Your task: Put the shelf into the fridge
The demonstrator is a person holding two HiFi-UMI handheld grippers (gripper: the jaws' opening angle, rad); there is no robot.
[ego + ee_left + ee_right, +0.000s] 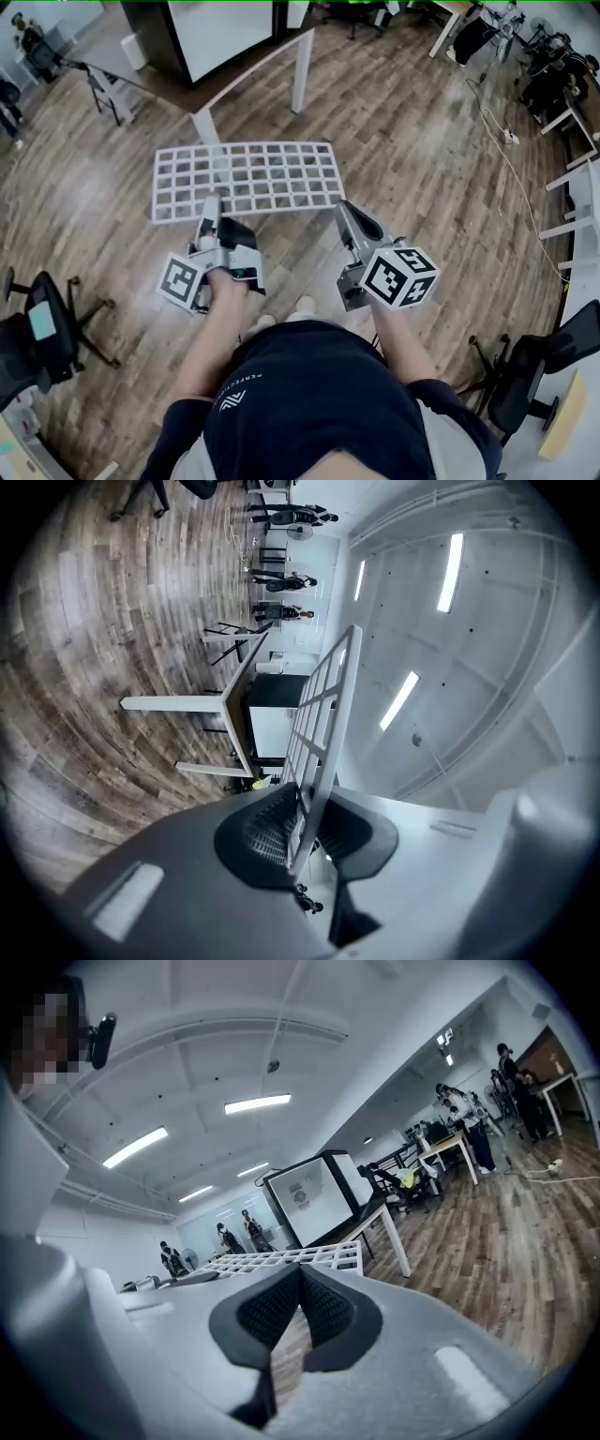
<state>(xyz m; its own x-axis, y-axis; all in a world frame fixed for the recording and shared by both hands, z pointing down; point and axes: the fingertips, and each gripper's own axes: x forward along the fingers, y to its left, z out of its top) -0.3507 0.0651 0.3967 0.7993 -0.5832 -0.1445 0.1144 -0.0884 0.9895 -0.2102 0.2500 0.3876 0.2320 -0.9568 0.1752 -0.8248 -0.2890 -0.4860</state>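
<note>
While shelf (pixel 246 178) aloft, table (pixel 187 89) nr, beyond.

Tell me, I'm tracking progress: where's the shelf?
Head view, centre: the shelf is held over the wood floor, near edge clamped in the left gripper, a white-legged table just beyond it.

Wood-plank floor (pixel 403 159). White-legged table (pixel 300 80), dark top, at far edge. Black office chairs: one left (pixel 47 328), one right (pixel 534 375). White cable (pixel 511 164) trails across floor. Strip lights (pixel 258 1103) overhead.

Matt white shelf (pixel 247 178), wood-plank floor (pixel 422 169)
</note>
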